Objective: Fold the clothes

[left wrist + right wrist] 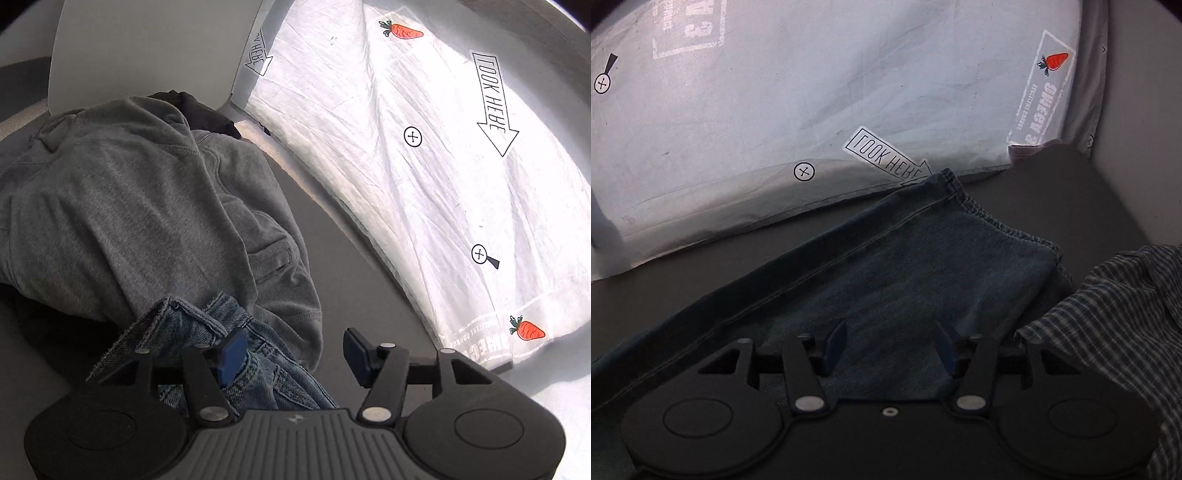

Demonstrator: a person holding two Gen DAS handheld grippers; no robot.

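Left claw (291, 354) – black linkage arms, blue pads, silver rivets, ribbed grey base; right claw (892, 349) – all-black base.

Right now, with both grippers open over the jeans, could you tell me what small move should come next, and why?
Probably lower the right gripper and close it on the jeans near their hem. Its jaws stand open with nothing pinched, and the denim lies flat right under them. The left gripper is open too, above the bunched end beside the grey sweatshirt, so nothing is held yet.
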